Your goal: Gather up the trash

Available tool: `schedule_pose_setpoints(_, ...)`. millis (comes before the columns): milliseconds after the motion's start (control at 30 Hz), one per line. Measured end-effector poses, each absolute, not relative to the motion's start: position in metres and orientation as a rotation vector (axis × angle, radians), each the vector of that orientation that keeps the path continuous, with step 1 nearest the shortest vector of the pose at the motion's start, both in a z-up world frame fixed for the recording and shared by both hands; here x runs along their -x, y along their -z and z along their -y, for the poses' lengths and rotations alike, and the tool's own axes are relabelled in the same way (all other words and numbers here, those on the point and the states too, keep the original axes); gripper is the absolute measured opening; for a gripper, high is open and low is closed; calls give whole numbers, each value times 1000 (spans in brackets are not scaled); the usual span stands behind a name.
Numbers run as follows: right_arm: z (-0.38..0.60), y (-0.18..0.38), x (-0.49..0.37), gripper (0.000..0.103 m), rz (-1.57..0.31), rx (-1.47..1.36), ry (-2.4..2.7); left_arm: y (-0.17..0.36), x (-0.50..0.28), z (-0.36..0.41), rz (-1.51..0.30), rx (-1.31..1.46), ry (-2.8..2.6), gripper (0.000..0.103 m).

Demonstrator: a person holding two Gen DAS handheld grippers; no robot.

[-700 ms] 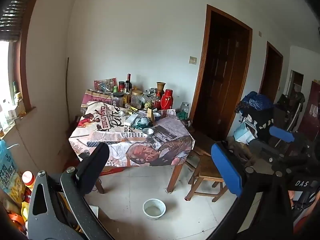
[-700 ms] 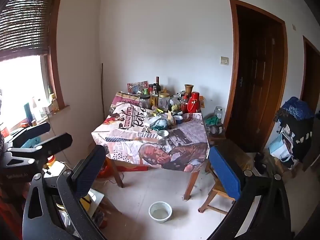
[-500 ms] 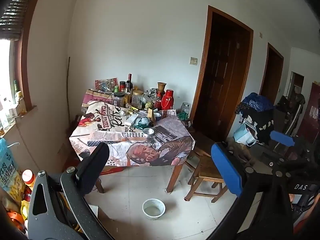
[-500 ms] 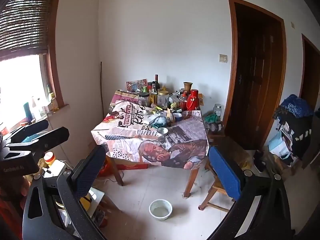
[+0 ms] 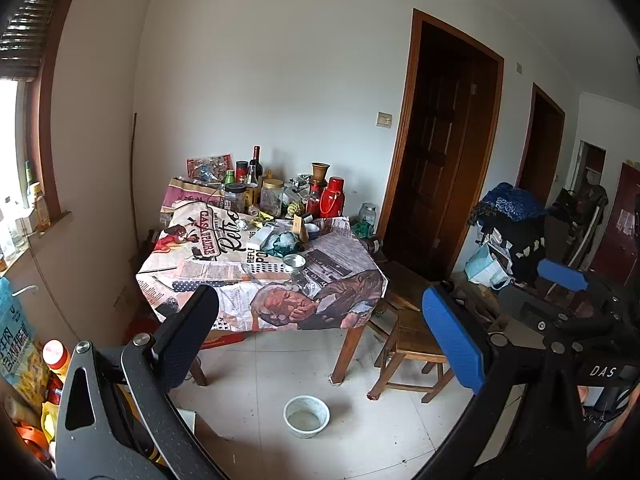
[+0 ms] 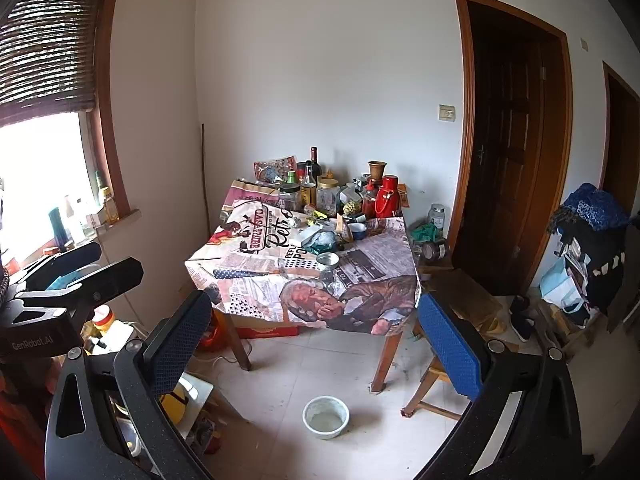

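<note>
A table (image 5: 208, 268) with a printed cloth stands against the far wall, also in the right wrist view (image 6: 256, 268). On it lie crumpled teal and white wrappers (image 5: 285, 240) (image 6: 322, 239), a small metal cup (image 5: 294, 262) (image 6: 327, 260), and bottles and jars at the back. My left gripper (image 5: 316, 328) is open and empty, well short of the table. My right gripper (image 6: 316, 328) is open and empty too. The right gripper shows at the right of the left wrist view (image 5: 568, 304); the left gripper shows at the left of the right wrist view (image 6: 76, 276).
A white bowl (image 5: 306, 416) (image 6: 325, 417) sits on the tiled floor before the table. A wooden stool (image 5: 412, 344) stands at the table's right. Dark wooden doors (image 5: 436, 184) are on the right. Bags and clutter pile up at the far right (image 5: 508, 240) and lower left (image 5: 24, 360).
Both views have shifted slightly; the table sits a little nearer and more central. Both grippers stay open and empty.
</note>
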State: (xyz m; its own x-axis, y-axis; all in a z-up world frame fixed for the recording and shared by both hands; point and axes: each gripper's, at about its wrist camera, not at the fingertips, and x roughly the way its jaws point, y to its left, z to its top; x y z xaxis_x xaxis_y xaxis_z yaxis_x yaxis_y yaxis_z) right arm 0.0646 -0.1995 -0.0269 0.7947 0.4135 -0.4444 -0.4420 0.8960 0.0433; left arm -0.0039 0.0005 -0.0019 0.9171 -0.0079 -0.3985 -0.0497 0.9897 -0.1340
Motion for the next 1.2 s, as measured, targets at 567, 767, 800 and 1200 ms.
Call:
schedule_pose_setpoints(567, 197, 26, -68, 103, -462, 60, -467, 3, 2, -2, -414, 141, -22, 102)
schedule_pose_setpoints(767, 197, 27, -67, 103, -462, 60, -466, 3, 2, -3, -416, 141, -21, 102)
schedule_pose_setpoints(800, 197, 27, -67, 103, -462, 60, -466, 3, 3, -3, -416, 141, -20, 102)
schedule_pose_setpoints(1200, 192, 26, -69, 103, -465, 56, -469, 5, -1, -3, -416, 134, -24, 102)
